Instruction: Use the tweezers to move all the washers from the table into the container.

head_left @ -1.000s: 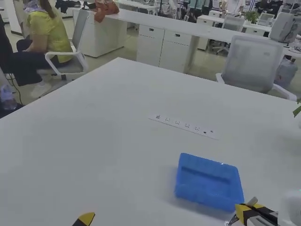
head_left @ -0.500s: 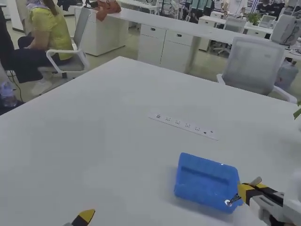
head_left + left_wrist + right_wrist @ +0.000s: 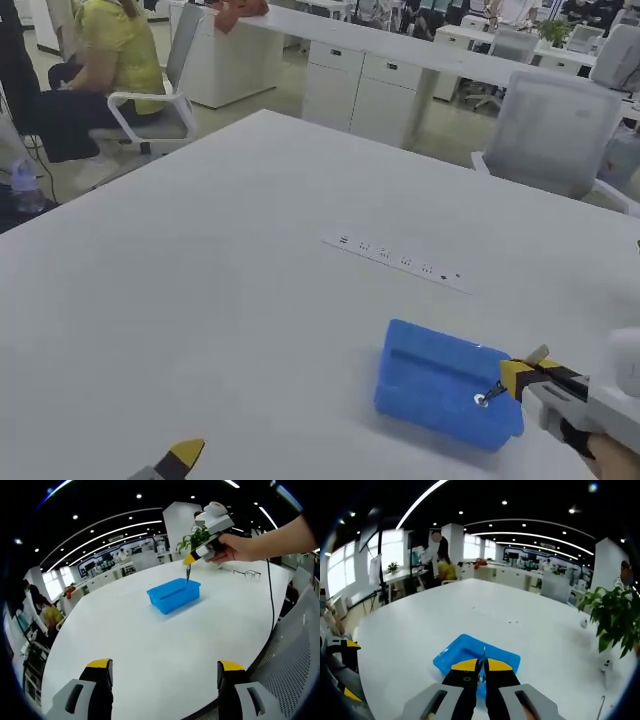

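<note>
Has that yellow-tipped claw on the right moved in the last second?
Yes. The right claw has come in from off the blue container's near right corner to over it.

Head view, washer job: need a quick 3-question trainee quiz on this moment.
1. True or false: the left claw is shut.
2. Fill in: the right claw grips the ____.
3. The washer is: A) in the left claw; B) at the tip of the tweezers, over the blue container; C) pinched directly between the right claw's jaws, with no tool.
Key: 1 false; 2 tweezers; 3 B.
</note>
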The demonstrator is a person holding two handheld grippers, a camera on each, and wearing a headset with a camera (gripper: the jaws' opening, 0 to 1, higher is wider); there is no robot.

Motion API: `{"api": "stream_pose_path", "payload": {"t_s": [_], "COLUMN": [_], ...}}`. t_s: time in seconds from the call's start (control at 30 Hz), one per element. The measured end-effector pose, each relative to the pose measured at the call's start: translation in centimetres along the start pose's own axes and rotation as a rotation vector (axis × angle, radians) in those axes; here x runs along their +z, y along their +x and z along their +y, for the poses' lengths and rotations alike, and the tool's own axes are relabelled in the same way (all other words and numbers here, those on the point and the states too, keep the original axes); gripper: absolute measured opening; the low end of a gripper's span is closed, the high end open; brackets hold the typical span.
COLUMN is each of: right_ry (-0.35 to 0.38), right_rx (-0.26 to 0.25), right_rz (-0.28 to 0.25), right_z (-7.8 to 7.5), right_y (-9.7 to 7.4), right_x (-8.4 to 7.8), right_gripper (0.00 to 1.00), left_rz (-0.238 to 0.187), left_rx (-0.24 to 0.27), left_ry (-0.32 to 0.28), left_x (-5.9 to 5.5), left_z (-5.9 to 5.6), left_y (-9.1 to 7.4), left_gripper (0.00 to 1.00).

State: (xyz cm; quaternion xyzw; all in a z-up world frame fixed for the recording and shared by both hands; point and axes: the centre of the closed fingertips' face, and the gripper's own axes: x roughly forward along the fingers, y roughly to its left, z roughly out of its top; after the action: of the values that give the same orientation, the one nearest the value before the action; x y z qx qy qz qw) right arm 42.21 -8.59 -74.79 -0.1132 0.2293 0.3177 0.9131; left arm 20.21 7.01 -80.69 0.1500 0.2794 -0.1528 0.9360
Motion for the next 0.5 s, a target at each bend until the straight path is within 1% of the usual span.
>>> {"api": "stream_pose_path", "payload": {"t_s": [0.1,0.33,0.5], "right_ry": [0.004,-0.011,-0.020], "right_rx": [0.006,0.012,0.013], "right_rz": [0.012,0.067,0.096], "right_z": [0.2,-0.1,-0.4], "right_y": [0.9,3.0,4.2], "right_x": [-0.3,-2.3,-3.3], "right_gripper": [0.01,0.01,0.01], "left_rz": [0.003,0.015,0.019], "left_rx": [0.000,-0.001,-0.002], "left_ry": [-0.004,-0.003,-0.003], "left_x": [-0.1,-0.3,-0.3], "left_z": [0.0,0.0,-0.1], "left_y": [0.0,0.1,0.1], "left_gripper": [0.88,0.87,0.87]}}
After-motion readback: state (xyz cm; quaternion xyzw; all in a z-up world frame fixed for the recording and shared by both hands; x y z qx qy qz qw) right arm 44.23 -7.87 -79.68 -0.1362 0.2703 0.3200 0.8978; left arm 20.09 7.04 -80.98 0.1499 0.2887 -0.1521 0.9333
